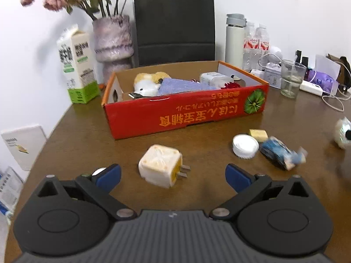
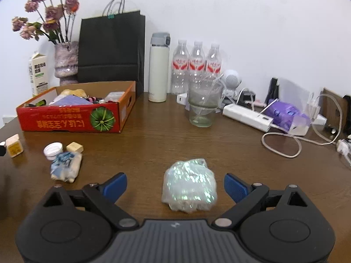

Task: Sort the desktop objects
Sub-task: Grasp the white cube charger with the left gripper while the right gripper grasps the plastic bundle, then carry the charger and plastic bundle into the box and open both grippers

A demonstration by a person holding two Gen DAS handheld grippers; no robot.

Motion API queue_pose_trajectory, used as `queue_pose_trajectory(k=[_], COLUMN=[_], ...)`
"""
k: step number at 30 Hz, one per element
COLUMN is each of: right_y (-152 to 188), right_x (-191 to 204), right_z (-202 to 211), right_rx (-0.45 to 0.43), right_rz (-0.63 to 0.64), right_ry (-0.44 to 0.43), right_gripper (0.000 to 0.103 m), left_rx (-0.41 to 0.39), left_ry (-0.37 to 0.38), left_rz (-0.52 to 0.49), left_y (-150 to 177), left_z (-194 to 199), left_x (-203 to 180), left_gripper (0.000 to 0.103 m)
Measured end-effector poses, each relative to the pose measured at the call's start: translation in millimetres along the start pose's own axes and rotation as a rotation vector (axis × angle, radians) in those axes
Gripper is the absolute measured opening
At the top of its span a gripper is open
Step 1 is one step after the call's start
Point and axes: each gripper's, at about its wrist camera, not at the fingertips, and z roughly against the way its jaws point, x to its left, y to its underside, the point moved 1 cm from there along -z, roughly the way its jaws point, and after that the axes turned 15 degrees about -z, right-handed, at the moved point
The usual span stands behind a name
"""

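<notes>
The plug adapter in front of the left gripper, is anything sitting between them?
Nothing visible does. The plug adapter lies on bare table just ahead of the open left gripper, roughly centred between its fingers; the white cap sits off to the right.

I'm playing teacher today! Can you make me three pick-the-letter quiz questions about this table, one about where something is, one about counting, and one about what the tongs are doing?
1. Where is the plug adapter?
A. inside the red box
B. on the table between the left tongs' fingers
C. in the glass

2. How many water bottles stand by the wall?
A. one
B. three
C. five

3. What are the right tongs doing?
A. open around a shiny wrapped bundle
B. shut on the glass
C. holding the thermos

Answers:
1 B, it sits on the wood in front of the red box, between the blue tips.
2 B, three red labels show side by side.
3 A, the shiny wrapped bundle lies between spread fingers, untouched.
</notes>
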Motion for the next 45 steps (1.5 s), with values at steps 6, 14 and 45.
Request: queue_pose_trajectory(k=[6,14,45], right_y=[-8.7,-7.3,91.3], right_x=[-0.7,5.4,76.6], right_z=[-32.9,-43.7,129.1], right_rx=[0.077,0.113,0.012], right_rz=[-0.042,-0.070,0.008], right_ry=[-0.012,-0.052,-0.371], right_gripper=[0.082,0.048,0.036], left_rx=[0.049,0.056,-0.062], left_ry=[0.038,0.094,-0.043], left_rz=[0.006,0.110,0.193], left_y=[-5.8,-1.8,82.4], left_z=[-31.2,-37.3,172.1], left_x=[18.5,32.7,-93.8], left_gripper=[0.098,0.059,0.055])
